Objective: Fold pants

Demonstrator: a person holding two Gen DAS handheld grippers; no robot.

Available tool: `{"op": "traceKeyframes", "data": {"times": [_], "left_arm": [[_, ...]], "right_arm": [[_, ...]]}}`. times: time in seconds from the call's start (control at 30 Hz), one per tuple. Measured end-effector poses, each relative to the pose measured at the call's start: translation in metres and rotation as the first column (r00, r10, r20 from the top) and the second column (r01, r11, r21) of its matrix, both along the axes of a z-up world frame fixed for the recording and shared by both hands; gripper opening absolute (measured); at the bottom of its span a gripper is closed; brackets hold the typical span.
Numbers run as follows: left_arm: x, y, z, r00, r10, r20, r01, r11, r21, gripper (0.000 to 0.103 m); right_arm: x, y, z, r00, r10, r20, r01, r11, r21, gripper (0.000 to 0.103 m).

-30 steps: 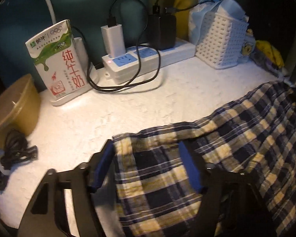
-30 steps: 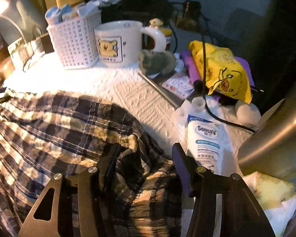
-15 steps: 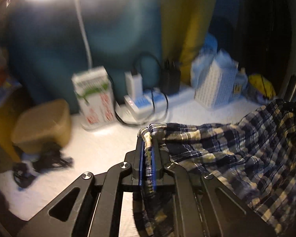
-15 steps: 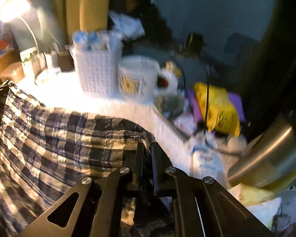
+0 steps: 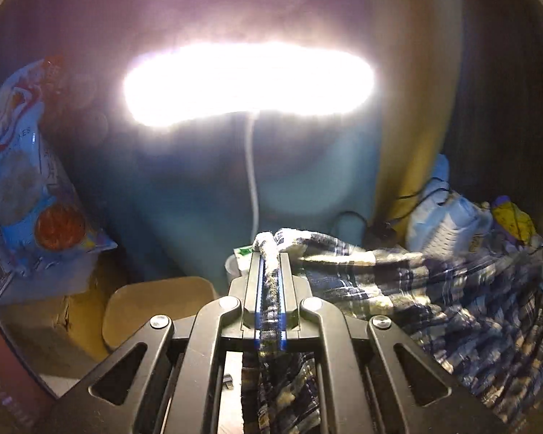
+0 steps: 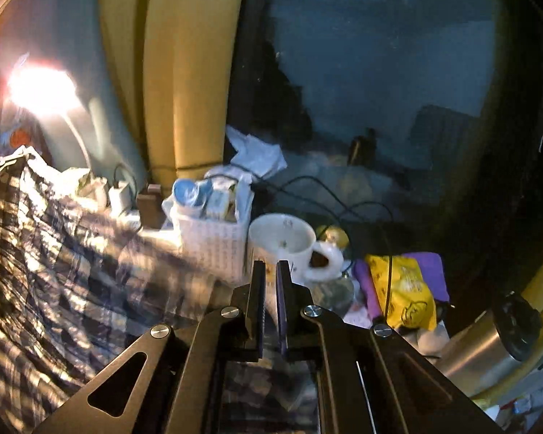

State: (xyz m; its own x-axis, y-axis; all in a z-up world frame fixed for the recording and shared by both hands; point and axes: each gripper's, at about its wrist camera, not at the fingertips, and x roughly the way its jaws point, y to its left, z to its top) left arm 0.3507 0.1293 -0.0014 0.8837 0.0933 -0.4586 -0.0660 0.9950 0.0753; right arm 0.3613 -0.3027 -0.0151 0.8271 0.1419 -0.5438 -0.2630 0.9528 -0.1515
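Both grippers rose, jaws clamping pants (image 5: 398, 282).

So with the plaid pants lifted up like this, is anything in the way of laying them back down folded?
Nothing sits between either gripper and the plaid pants: the left gripper already pinches a corner. Beyond the hanging cloth, though, the white basket and mug stand close by.
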Motion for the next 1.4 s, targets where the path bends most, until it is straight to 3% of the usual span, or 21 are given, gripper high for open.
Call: {"op": "traceKeyframes", "data": {"times": [0.13, 0.27, 0.4, 0.43, 0.47, 0.53, 0.6, 0.7, 0.77, 0.83, 0.87, 0.93, 1.0, 1.17, 1.27, 1.4], "left_arm": [[0.02, -0.007, -0.022, 0.999, -0.016, -0.039, 0.016, 1.0, 0.01, 0.005], [0.038, -0.015, -0.064, 0.99, -0.021, -0.137, 0.024, 1.0, 0.018, 0.005], [0.031, -0.015, -0.081, 0.984, -0.012, -0.178, 0.013, 1.0, 0.004, 0.005], [0.029, -0.015, -0.081, 0.983, -0.012, -0.182, 0.013, 1.0, 0.003, 0.005], [0.026, -0.015, -0.081, 0.983, -0.01, -0.184, 0.011, 1.0, 0.002, 0.005], [0.024, -0.012, -0.08, 0.982, -0.009, -0.19, 0.008, 1.0, -0.004, 0.005], [0.017, -0.012, -0.077, 0.982, -0.01, -0.191, 0.009, 1.0, -0.008, 0.005], [0.012, -0.013, -0.075, 0.978, -0.016, -0.207, 0.015, 1.0, -0.008, 0.005], [0.012, -0.011, -0.075, 0.977, -0.017, -0.212, 0.014, 1.0, -0.018, 0.005], [0.014, -0.012, -0.082, 0.974, -0.018, -0.227, 0.012, 1.0, -0.026, 0.005], [0.014, -0.011, -0.084, 0.974, -0.018, -0.227, 0.012, 1.0, -0.027, 0.005], [0.013, -0.011, -0.086, 0.973, -0.021, -0.228, 0.016, 1.0, -0.027, 0.005], [0.014, -0.008, -0.088, 0.973, -0.016, -0.232, 0.009, 0.999, -0.032, 0.005], [0.022, -0.003, -0.088, 0.975, -0.008, -0.221, -0.001, 0.999, -0.036, 0.005], [0.031, -0.004, -0.084, 0.978, -0.003, -0.209, -0.003, 1.0, -0.028, 0.005], [0.044, -0.014, -0.08, 0.983, -0.016, -0.185, 0.016, 1.0, -0.002, 0.006]], "right_arm": [[0.021, -0.002, -0.014, 0.999, -0.029, -0.025, 0.03, 0.999, 0.019, 0.005], [0.046, -0.005, -0.049, 0.989, -0.02, -0.149, 0.023, 0.999, 0.024, 0.006], [0.07, -0.014, -0.076, 0.962, 0.001, -0.272, 0.011, 0.999, 0.04, 0.006], [0.076, -0.017, -0.081, 0.953, 0.006, -0.302, 0.012, 0.998, 0.056, 0.012], [0.085, -0.023, -0.087, 0.945, 0.008, -0.328, 0.022, 0.996, 0.087, 0.042], [0.093, -0.031, -0.093, 0.937, 0.008, -0.349, 0.04, 0.991, 0.129, 0.087], [0.101, -0.033, -0.101, 0.92, 0.05, -0.39, 0.02, 0.984, 0.175, 0.087], [0.104, -0.025, -0.113, 0.904, 0.079, -0.42, -0.013, 0.987, 0.159, 0.082], [0.108, -0.019, -0.127, 0.882, 0.087, -0.464, -0.024, 0.99, 0.141, 0.046], [0.106, -0.013, -0.139, 0.864, 0.092, -0.496, -0.033, 0.991, 0.126, 0.035], [0.1, -0.006, -0.14, 0.881, 0.095, -0.464, -0.058, 0.994, 0.093, 0.031], [0.093, 0.003, -0.138, 0.886, 0.098, -0.454, -0.088, 0.995, 0.042, 0.026], [0.087, 0.008, -0.131, 0.908, 0.077, -0.412, -0.084, 0.996, 0.001, 0.025], [0.08, 0.012, -0.094, 0.979, -0.02, -0.205, -0.003, 0.994, -0.109, 0.024], [0.085, 0.01, -0.077, 0.992, -0.067, -0.111, 0.052, 0.989, -0.136, 0.024], [0.097, 0.004, -0.066, 0.991, -0.121, -0.051, 0.114, 0.986, -0.12, 0.024]]}}
